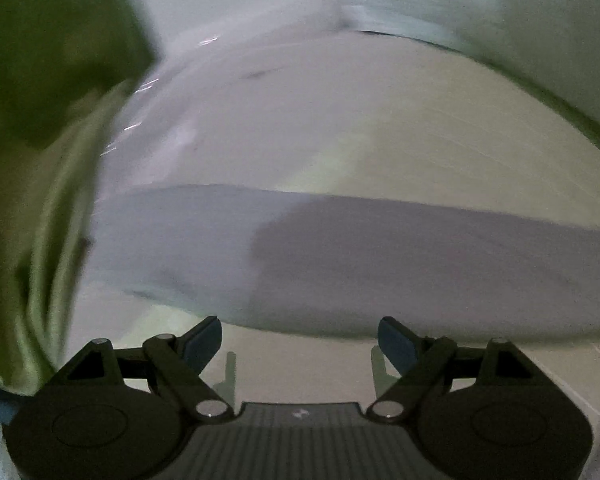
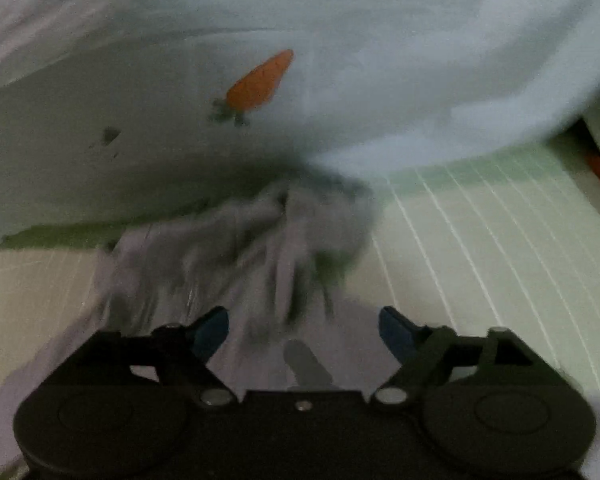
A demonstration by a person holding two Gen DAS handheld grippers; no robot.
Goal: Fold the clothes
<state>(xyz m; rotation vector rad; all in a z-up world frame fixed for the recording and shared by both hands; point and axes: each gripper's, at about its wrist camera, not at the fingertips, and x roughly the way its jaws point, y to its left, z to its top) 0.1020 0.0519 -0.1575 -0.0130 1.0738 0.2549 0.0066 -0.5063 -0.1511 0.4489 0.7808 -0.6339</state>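
Two grippers, left (image 1: 300, 340) and right (image 2: 304, 334), fingers wide, empty, lilac garment (image 2: 236, 248) just ahead.

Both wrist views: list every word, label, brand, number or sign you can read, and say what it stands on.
No readable text in either view.
Left gripper: a small pale mark on its ribbed body, too blurred to read.
White bedding: an orange carrot print, a picture only, no lettering.
Grey garment: blurred, no label visible.
Striped sheet: plain lines, no writing.
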